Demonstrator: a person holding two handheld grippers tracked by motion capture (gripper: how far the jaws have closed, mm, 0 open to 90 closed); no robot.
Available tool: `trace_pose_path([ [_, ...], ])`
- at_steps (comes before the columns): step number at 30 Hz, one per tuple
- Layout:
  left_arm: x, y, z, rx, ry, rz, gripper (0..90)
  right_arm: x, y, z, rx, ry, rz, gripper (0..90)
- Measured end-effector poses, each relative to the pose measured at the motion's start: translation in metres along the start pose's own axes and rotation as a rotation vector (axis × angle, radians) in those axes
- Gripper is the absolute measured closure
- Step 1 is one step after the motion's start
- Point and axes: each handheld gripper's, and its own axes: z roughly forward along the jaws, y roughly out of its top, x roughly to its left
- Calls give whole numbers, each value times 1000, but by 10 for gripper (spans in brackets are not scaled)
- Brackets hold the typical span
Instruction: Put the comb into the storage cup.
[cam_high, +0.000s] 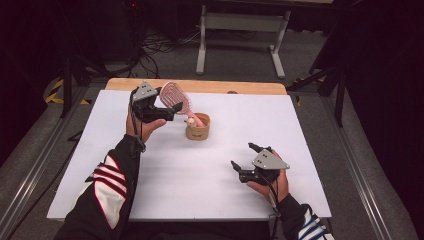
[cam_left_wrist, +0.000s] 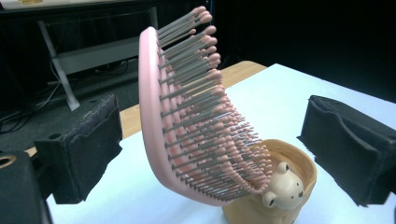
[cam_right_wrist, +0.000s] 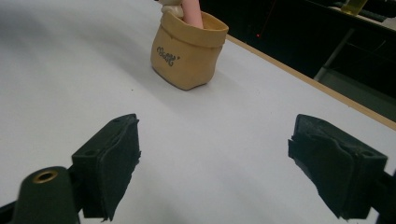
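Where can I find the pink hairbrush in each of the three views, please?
High view: the pink hairbrush leans up from the tan holder, just right of the left gripper.
Left gripper view: it fills the centre between the open jaws, bristles facing right, handle end down in the holder.
Right gripper view: its pink handle shows at the top edge, standing in the holder.
Shared landmark: the tan holder on the white table.

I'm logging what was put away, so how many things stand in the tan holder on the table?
1: a pink hairbrush stands handle-down in the tan holder, its head leaning out between the open left gripper pads. The holder's inside is partly hidden, so something small may escape view.
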Motion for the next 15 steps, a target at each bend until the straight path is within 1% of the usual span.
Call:
trace_pose_path([
  [2,-2,-1,-1,3,3,17,54,0,0,0,-1,0,-1,164],
  [7,-3,-4,-4,2,-2,37,43,1,0,0,-2,-1,0,164],
  [9,-4,-6,-5,-3,-9,37,43,1,0,0,-6,1,-1,164],
  [11,-5,-7,-7,-3,-8,49,44,1,0,1,-7,0,0,164],
  [13,-7,-8,-9,-3,-15,64,45,1,0,0,-13,1,0,163],
  [15,-9,-9,-12,0,-13,91,45,1,0,-1,-14,-1,-1,163],
])
